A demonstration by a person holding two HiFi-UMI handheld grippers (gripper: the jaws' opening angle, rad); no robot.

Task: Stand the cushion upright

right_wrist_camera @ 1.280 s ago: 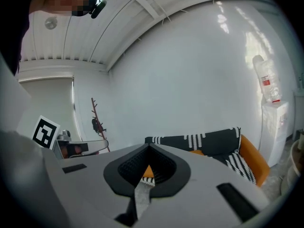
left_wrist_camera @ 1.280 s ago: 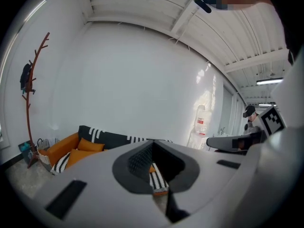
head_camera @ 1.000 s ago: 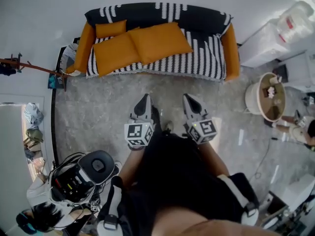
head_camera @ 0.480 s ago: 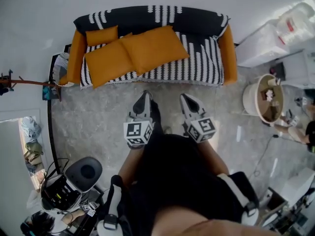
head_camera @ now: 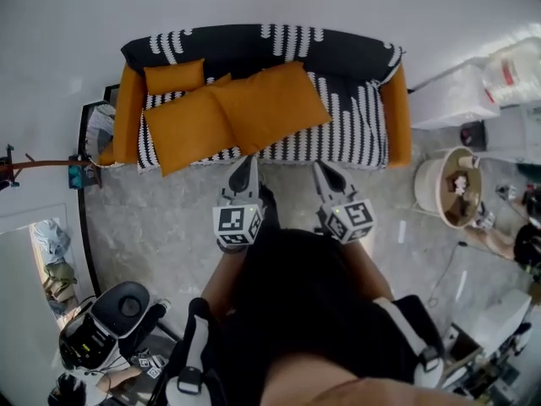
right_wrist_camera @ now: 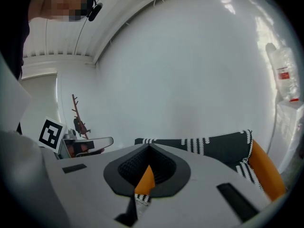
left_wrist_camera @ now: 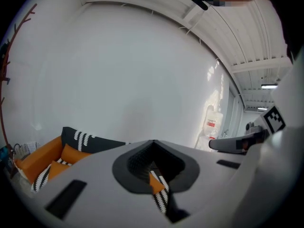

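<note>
Two large orange cushions (head_camera: 190, 129) (head_camera: 269, 106) lie flat and overlapping on the seat of a black-and-white striped sofa (head_camera: 355, 117) with orange arms. A small orange cushion (head_camera: 173, 76) leans against the backrest at the left. My left gripper (head_camera: 246, 164) and right gripper (head_camera: 322, 170) are side by side, shut and empty, with their tips at the sofa's front edge, just short of the cushions. In the left gripper view the shut left gripper (left_wrist_camera: 152, 144) points over the sofa (left_wrist_camera: 78, 139). In the right gripper view the shut right gripper (right_wrist_camera: 148, 147) faces the sofa's backrest (right_wrist_camera: 209, 146).
A round side table (head_camera: 433, 180) with small things on it stands right of the sofa, with a white cabinet (head_camera: 456, 83) and a water bottle (head_camera: 511, 57) behind it. A rack (head_camera: 95, 129) stands at the sofa's left arm. A helmet-like device (head_camera: 114, 324) lies on the floor at lower left.
Both grippers and the camera have come closer to the sofa together. Their tips were out on the floor and now reach the sofa's front edge. Both stay shut.
</note>
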